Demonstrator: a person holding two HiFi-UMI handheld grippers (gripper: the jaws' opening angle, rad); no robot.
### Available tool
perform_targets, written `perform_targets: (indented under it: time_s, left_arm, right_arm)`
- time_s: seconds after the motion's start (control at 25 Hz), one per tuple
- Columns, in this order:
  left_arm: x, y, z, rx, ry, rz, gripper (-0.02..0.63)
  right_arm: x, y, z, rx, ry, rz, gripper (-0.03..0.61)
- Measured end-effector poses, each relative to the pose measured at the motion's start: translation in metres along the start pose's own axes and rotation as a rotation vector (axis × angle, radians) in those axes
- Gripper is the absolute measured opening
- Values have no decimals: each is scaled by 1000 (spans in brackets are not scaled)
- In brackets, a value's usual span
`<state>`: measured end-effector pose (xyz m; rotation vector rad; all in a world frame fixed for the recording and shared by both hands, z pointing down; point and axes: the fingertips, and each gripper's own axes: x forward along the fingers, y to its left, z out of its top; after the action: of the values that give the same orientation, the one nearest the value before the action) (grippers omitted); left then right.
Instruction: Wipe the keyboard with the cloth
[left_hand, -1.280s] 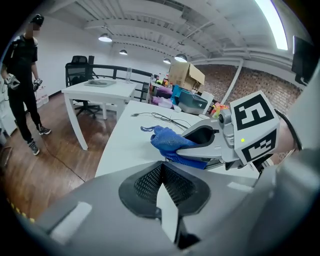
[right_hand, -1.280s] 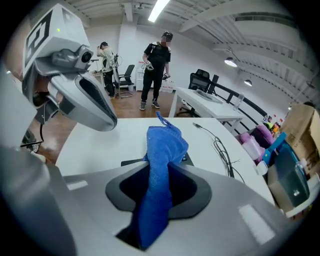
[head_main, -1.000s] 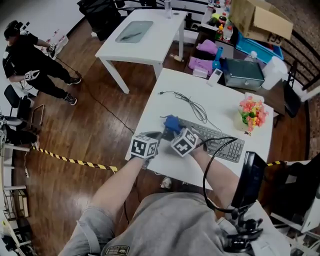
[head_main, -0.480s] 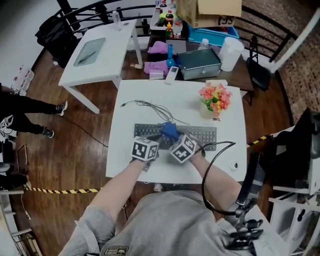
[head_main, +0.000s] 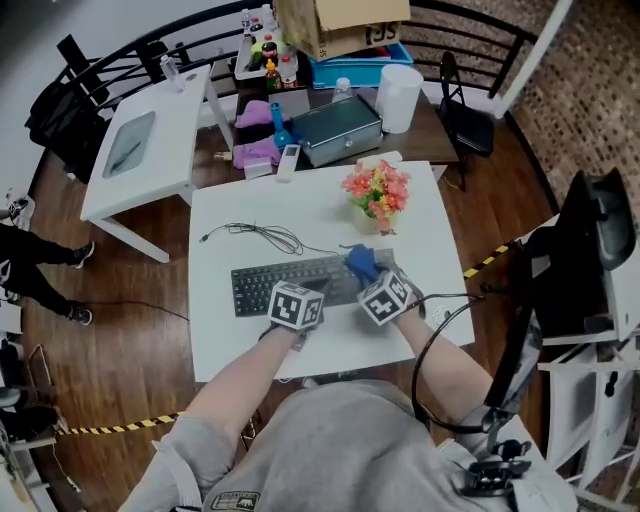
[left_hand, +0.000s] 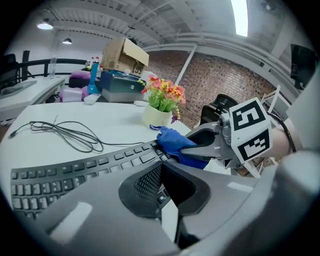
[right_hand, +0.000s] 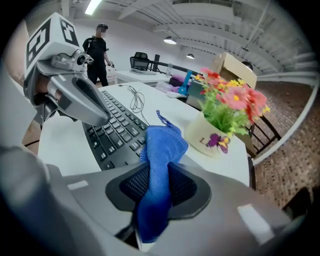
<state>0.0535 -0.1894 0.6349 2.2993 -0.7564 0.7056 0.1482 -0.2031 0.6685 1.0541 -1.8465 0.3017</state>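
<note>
Wood-floor workshop w/ a white table (head_main: 215, 330) at frame centre; a second white table (head_main: 140, 150) sits upper left, and boxes & bottles crowd the top edge.

What's changed: a sec ago the blue cloth (head_main: 362, 265) sat at the keyboard's (head_main: 270, 283) left end, half a sec ago approx mid-board, and now it's at the right end. So one pass across the keys looks done. The right hand-held gripper (head_main: 366, 277) is clamped on the cloth, w/ the fabric pinched between the pads and a bunch sticking out in front onto the last keys. The left hand-held gripper (head_main: 316, 288) has come along too. It's now over the front-middle of the keyboard, jaws drawn together at the tips w/ nothing in them. Can't tell if it presses on the keys or just hovers.

For the task: prob. well under way. A return stroke, or the rows nearer the person, seems the likely remainder.

Around:
- The flower pot (head_main: 375, 190) stands just above the keyboard's right end, near the cloth. It's the main thing to knock if the stroke overshoots.
- A loose cable (head_main: 260, 237) loops above the keyboard's left half and could snag on a back-row wipe.
- A grey box (head_main: 335, 128) & a remote (head_main: 287, 162) lie beyond the table's far edge, well apart.
- A person (right_hand: 97, 47) stands far off, seen in the right gripper view.
- The left hand-held gripper itself covers part of the mid keys.
</note>
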Motion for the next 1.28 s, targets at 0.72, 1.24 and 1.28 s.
perform_targets:
  time_s: [0.72, 1.24, 1.28]
  left_arm:
    - [-37, 31, -8, -46, -76, 109, 0]
    - [-195, 141, -107, -287, -119, 440, 0]
    - [-202, 143, -113, -297, -117, 449, 0]
  right_arm:
    - [-2, 55, 64, -128, -91, 87, 109]
    - [35, 267, 184, -427, -218, 376, 109]
    - [39, 275, 188, -434, -218, 380, 109]
